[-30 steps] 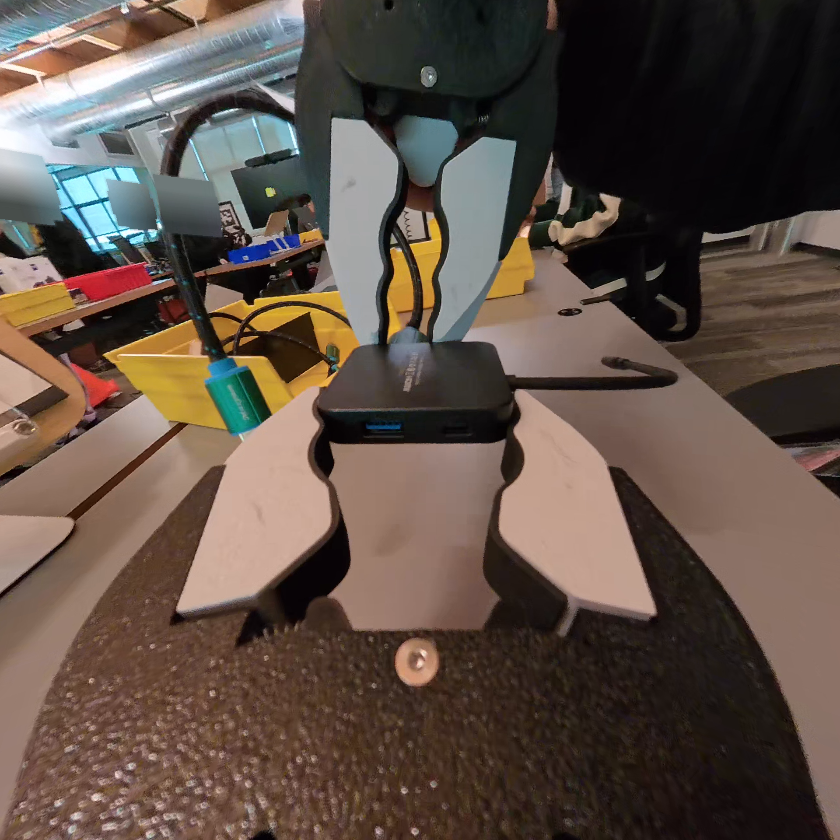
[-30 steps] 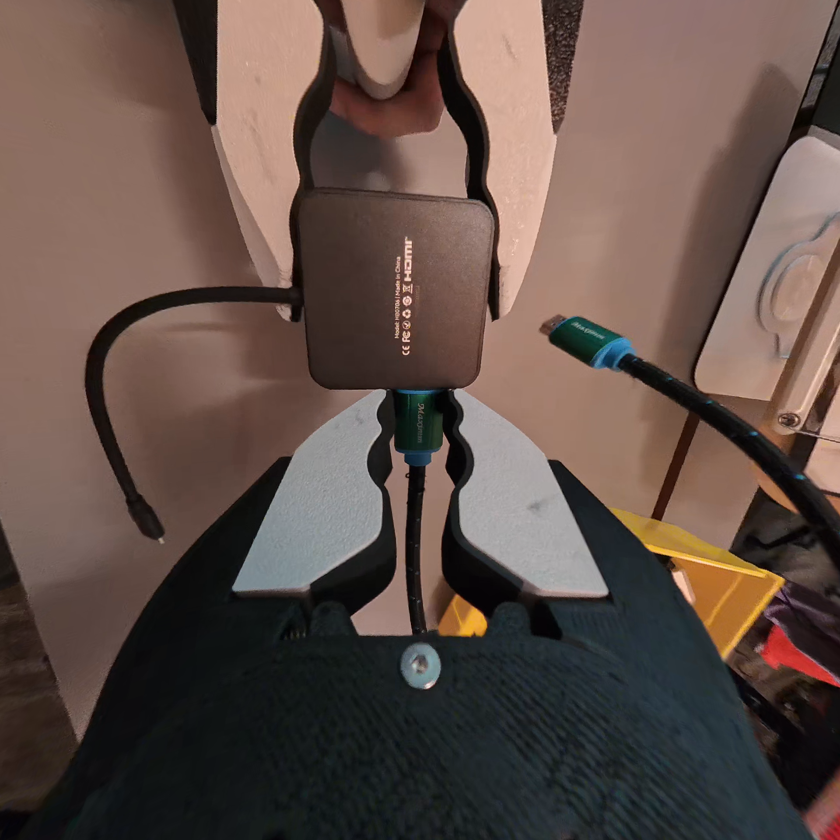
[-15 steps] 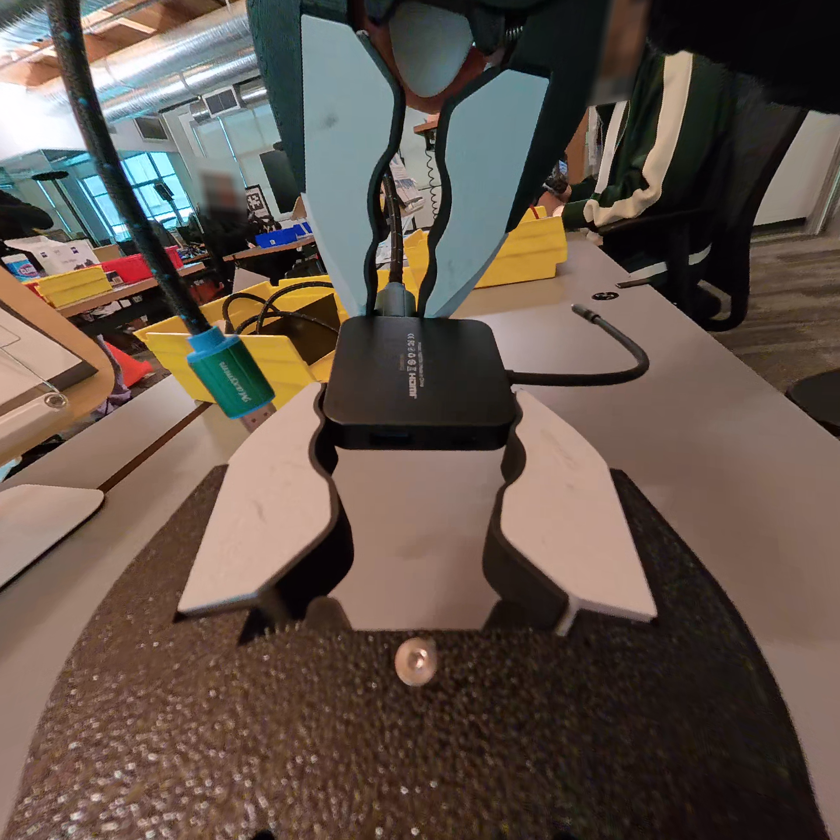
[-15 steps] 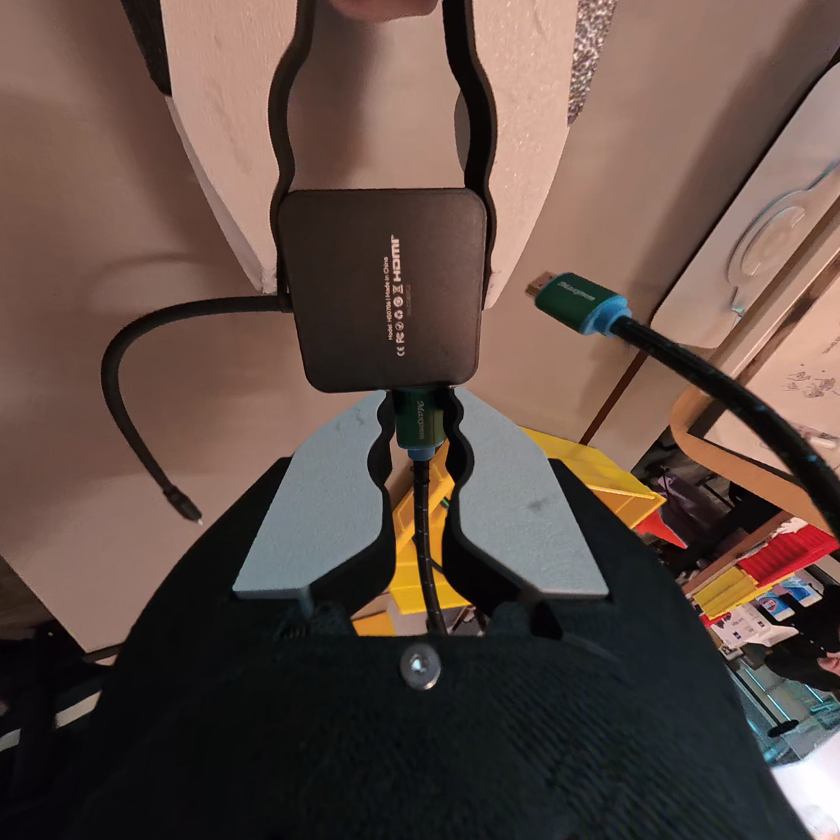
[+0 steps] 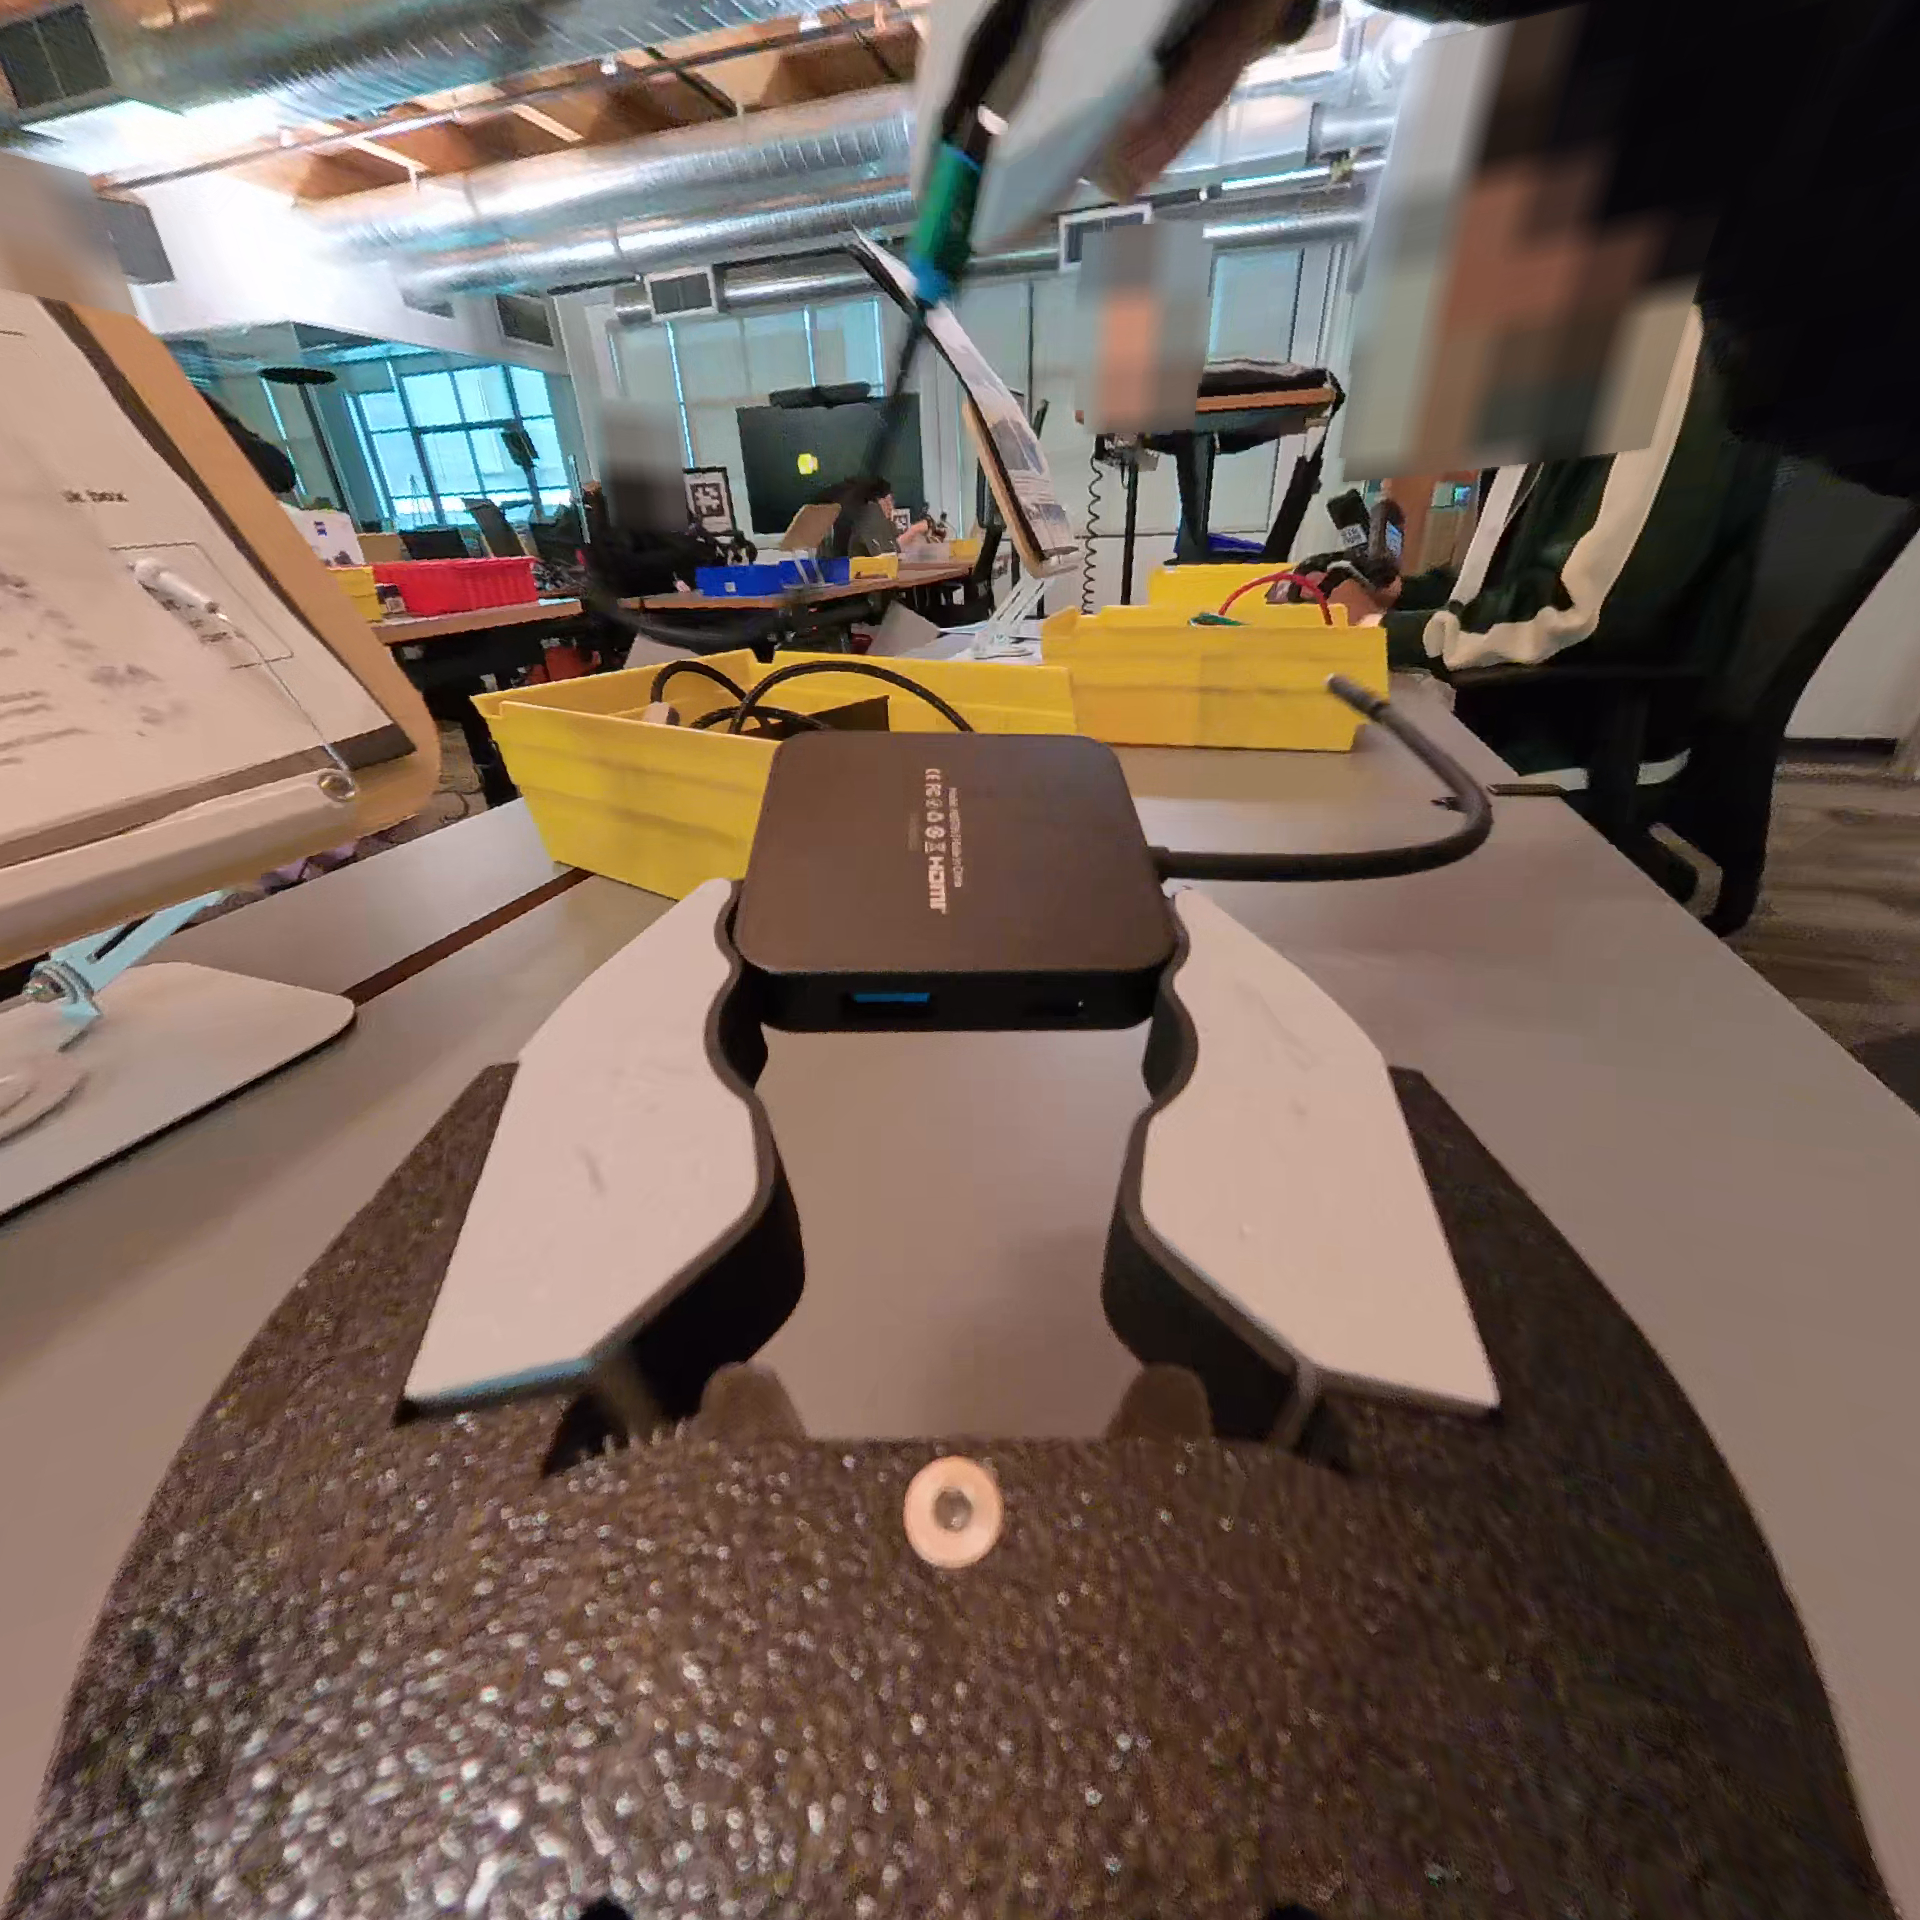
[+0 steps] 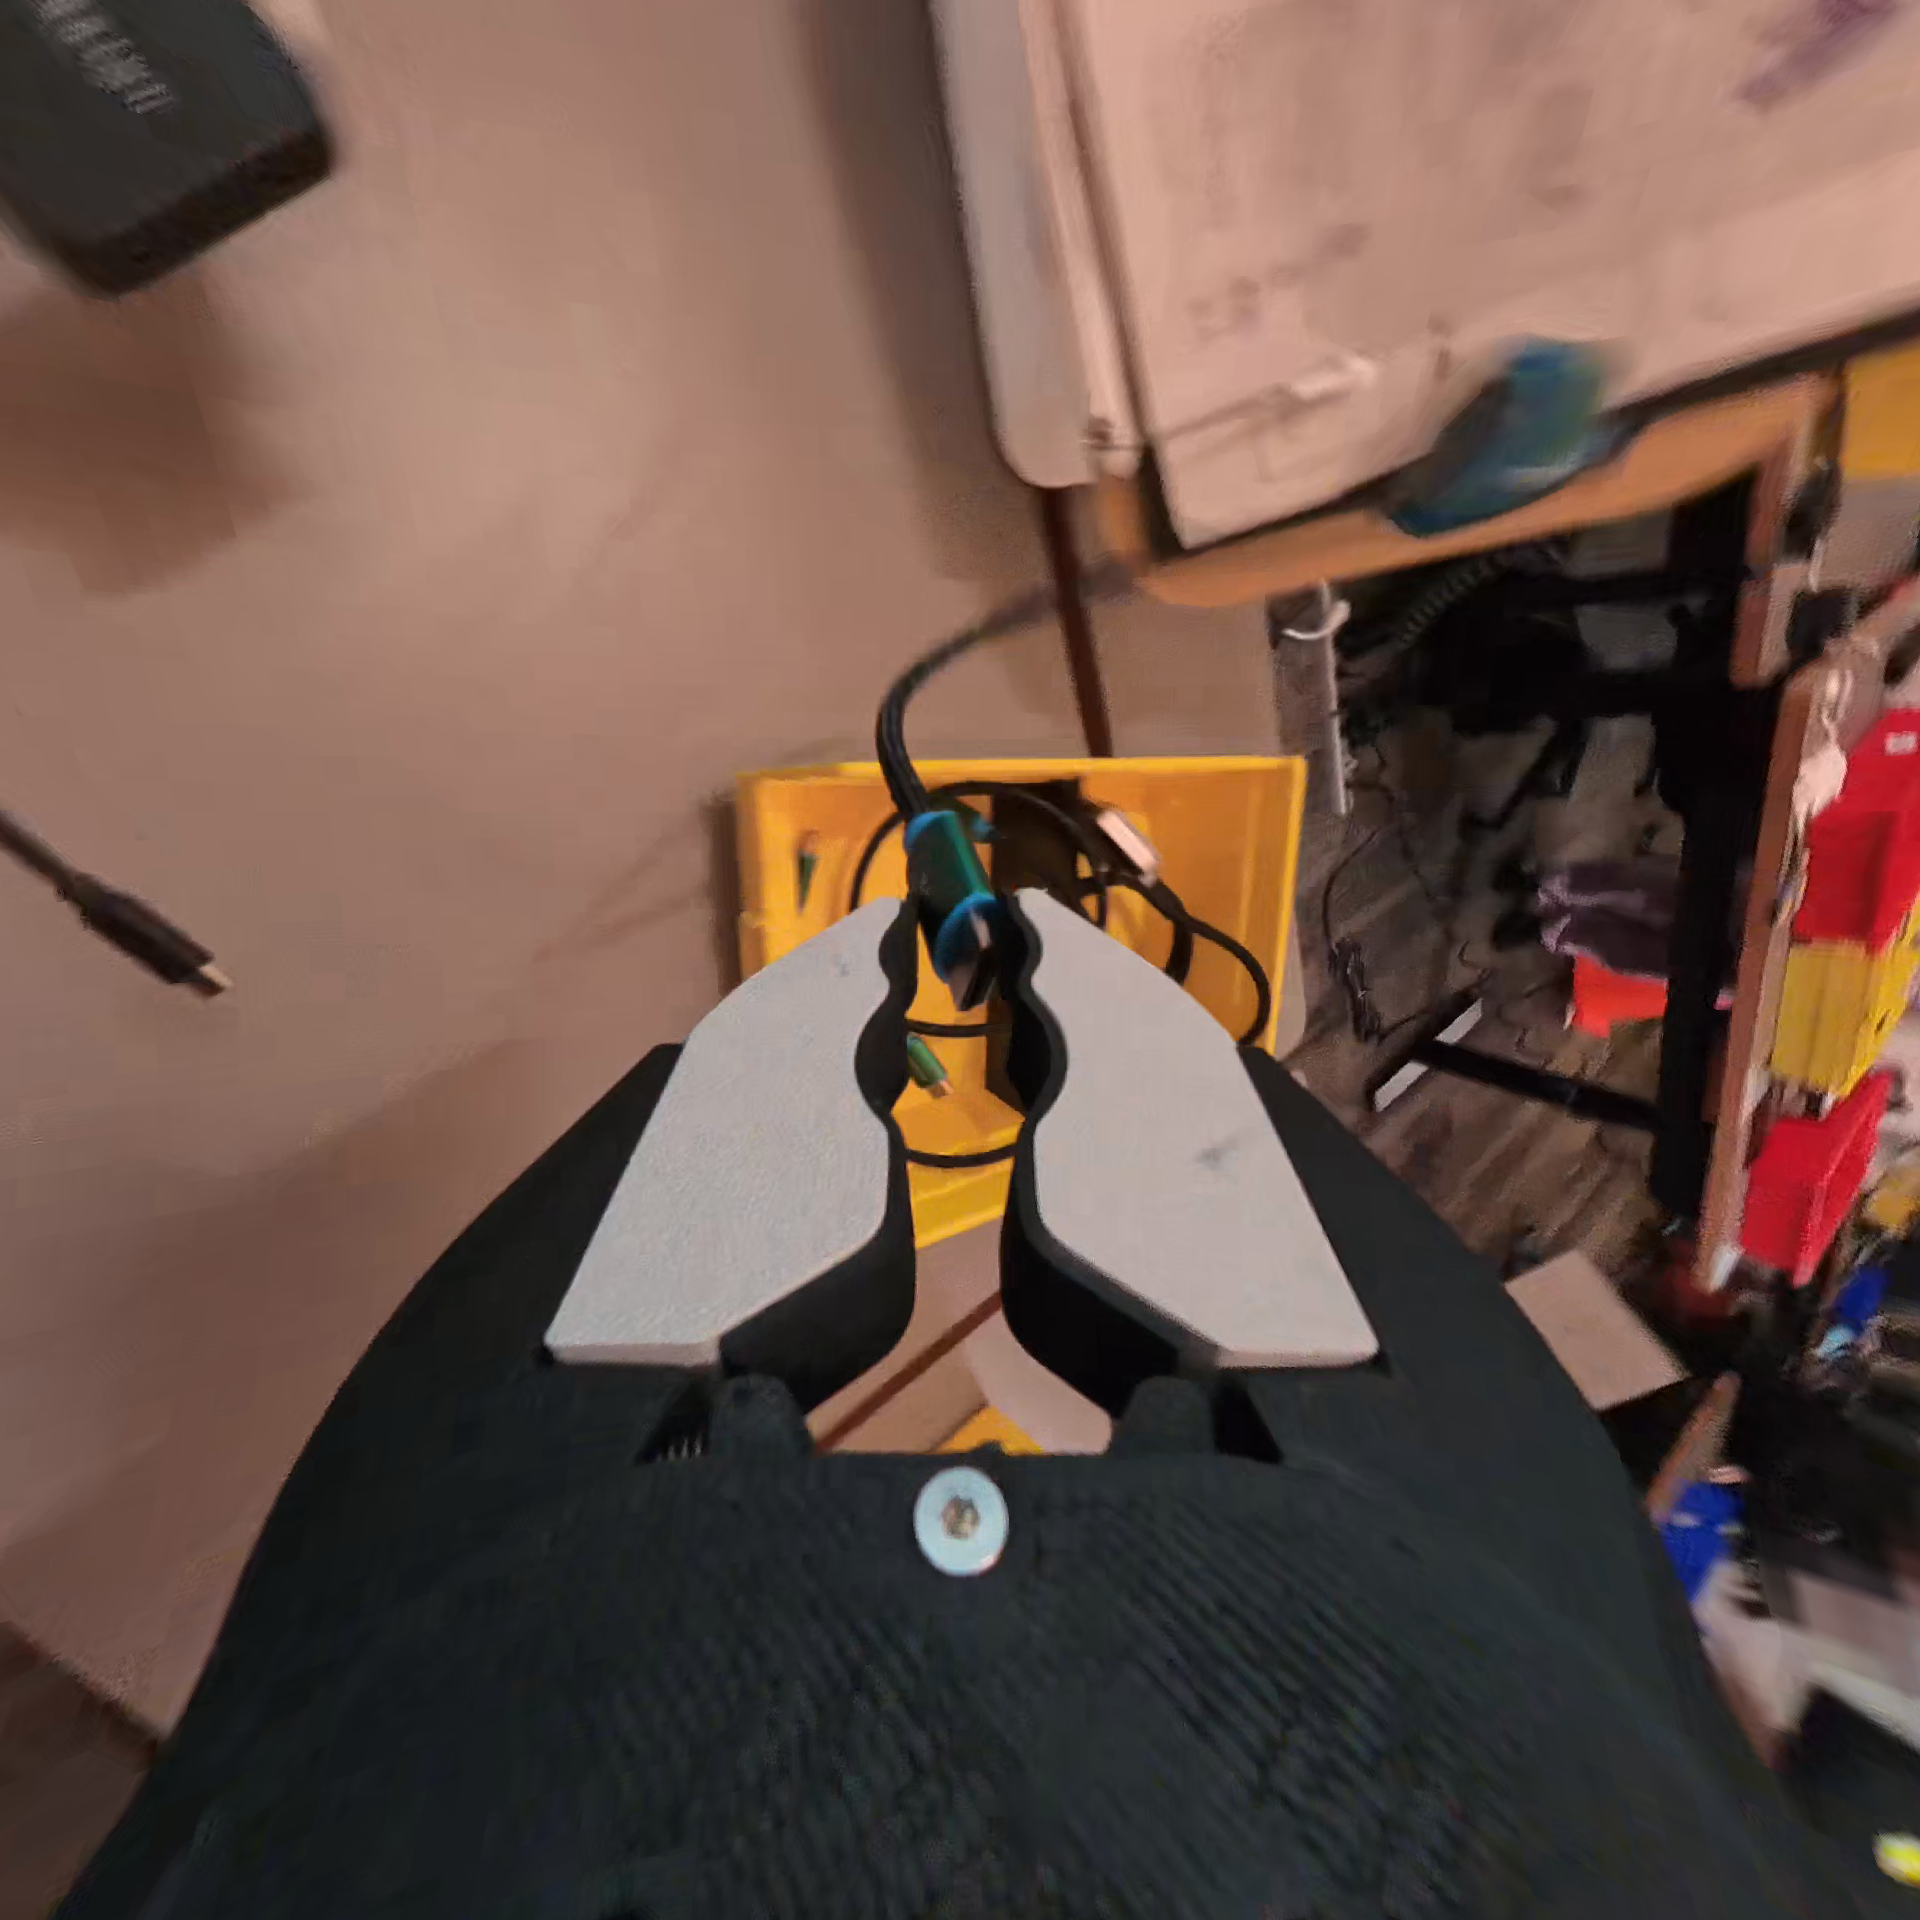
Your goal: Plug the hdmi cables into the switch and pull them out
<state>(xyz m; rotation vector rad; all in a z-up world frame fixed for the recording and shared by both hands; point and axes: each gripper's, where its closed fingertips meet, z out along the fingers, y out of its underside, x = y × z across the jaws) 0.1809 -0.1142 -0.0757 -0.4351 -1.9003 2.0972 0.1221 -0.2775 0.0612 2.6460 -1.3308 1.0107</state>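
Observation:
My left gripper (image 5: 951, 914) is shut on the black HDMI switch (image 5: 951, 842) and holds it level just above the grey table (image 5: 1507, 1091). The switch's short black pigtail cable (image 5: 1444, 821) curls off to its right. My right gripper (image 6: 958, 914) is shut on a green HDMI plug with a blue collar (image 6: 948, 878), clear of the switch. In the left wrist view the right gripper (image 5: 1039, 104) is high above the switch, with the plug (image 5: 943, 203) and its cable hanging down. The switch (image 6: 125, 125) shows blurred at the top left of the right wrist view.
A yellow bin (image 5: 623, 769) with coiled cables sits behind the switch and lies under my right gripper (image 6: 1226, 831). A second yellow bin (image 5: 1195, 675) is further back. A document stand (image 5: 156, 675) is on the left. A seated person (image 5: 1538, 582) is at the right.
The right gripper has pulled the green plug out of the switch and swung up and away with it. The left gripper still holds the switch, now free of that cable.

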